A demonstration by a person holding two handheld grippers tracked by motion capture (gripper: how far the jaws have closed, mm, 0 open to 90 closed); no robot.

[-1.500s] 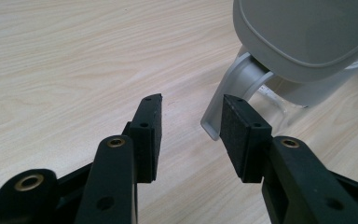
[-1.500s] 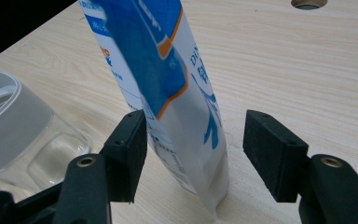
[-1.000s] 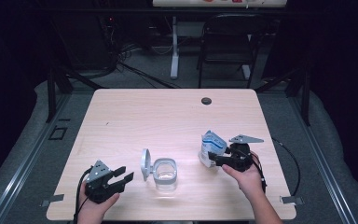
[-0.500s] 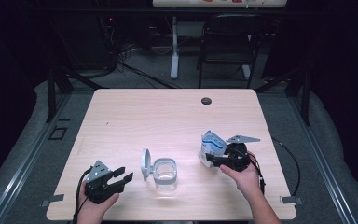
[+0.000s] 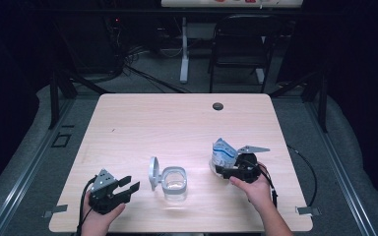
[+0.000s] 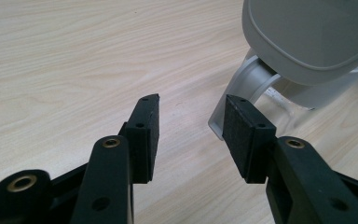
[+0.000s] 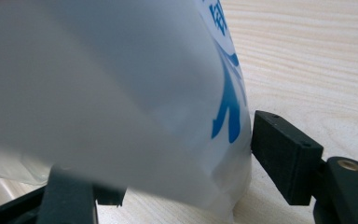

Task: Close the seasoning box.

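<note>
A clear plastic bag with blue print [image 5: 222,151] stands on the table right of centre. My right gripper [image 5: 221,164] reaches around its base from the right. In the right gripper view the bag [image 7: 121,93] sits between the jaws, which have just been opening; the right pad [image 7: 279,154] stands at the bag's edge without pressing it, and the left pad is hidden behind the bag. A small clear container [image 5: 174,179] with its grey hinged lid [image 5: 153,173] swung open sits at front centre. My left gripper [image 5: 132,183] is open left of it, with the lid [image 6: 307,37] just ahead.
The light wooden table [image 5: 177,123] has a dark round grommet [image 5: 218,105] near its far edge. A black chair [image 5: 241,49] and cables lie on the floor beyond. A cable [image 5: 307,164] trails off the table's right side.
The right hand has eased slightly toward the table's front edge while the bag stays in place. The left gripper and the container have not moved.
</note>
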